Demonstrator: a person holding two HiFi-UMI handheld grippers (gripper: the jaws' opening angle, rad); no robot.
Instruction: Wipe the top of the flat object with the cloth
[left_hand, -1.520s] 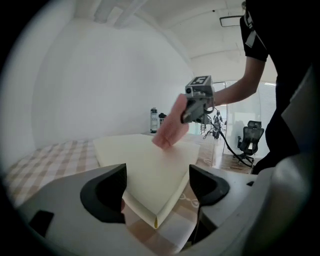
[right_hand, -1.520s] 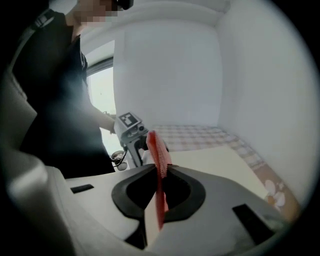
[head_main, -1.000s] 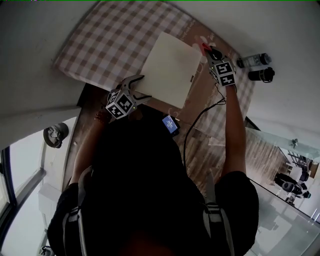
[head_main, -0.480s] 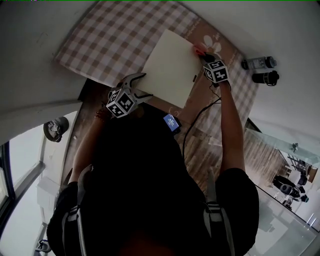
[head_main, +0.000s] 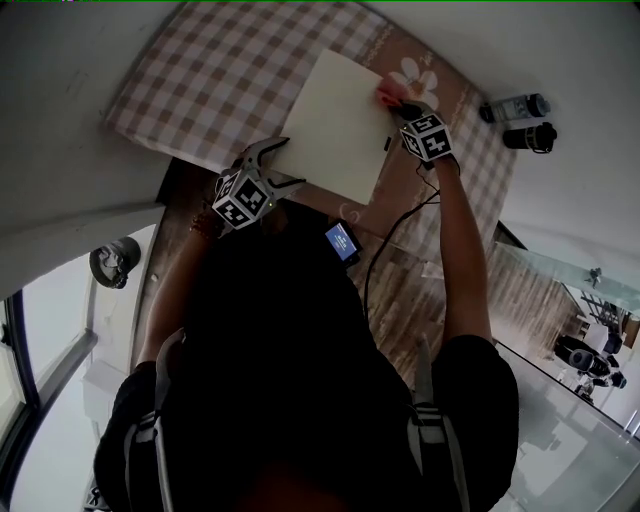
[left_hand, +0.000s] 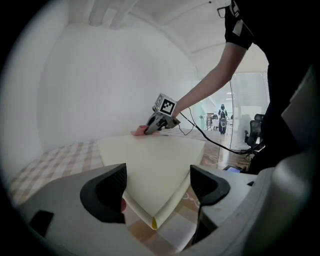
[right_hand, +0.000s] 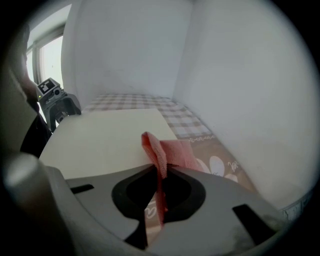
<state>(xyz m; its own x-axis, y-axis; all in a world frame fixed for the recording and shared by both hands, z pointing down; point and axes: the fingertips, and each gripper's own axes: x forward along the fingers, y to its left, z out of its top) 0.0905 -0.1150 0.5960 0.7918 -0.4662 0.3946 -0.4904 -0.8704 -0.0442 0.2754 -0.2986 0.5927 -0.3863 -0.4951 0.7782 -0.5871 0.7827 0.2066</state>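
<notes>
A cream flat board (head_main: 335, 125) lies on a checked tablecloth (head_main: 220, 80). My right gripper (head_main: 402, 104) is shut on a pink cloth (head_main: 388, 95) at the board's right edge. In the right gripper view the cloth (right_hand: 162, 150) stands pinched between the jaws of that gripper (right_hand: 159, 175), with the board (right_hand: 105, 140) spread out ahead. My left gripper (head_main: 272, 163) is open at the board's near corner. In the left gripper view that corner (left_hand: 155, 170) sits between the spread jaws of the left gripper (left_hand: 157, 187), and the right gripper (left_hand: 150, 129) shows at the far edge with the cloth (left_hand: 137, 132).
Two dark bottles (head_main: 515, 107) (head_main: 530, 135) lie beyond the cloth-covered table at the right. A small device with a blue screen (head_main: 341, 242) and a black cable (head_main: 400, 230) are near the person's body. A white wall runs along the table's far side.
My right gripper has slid a little to the left with the pink cloth, along the board's right edge. The left gripper has stayed at the near corner.
</notes>
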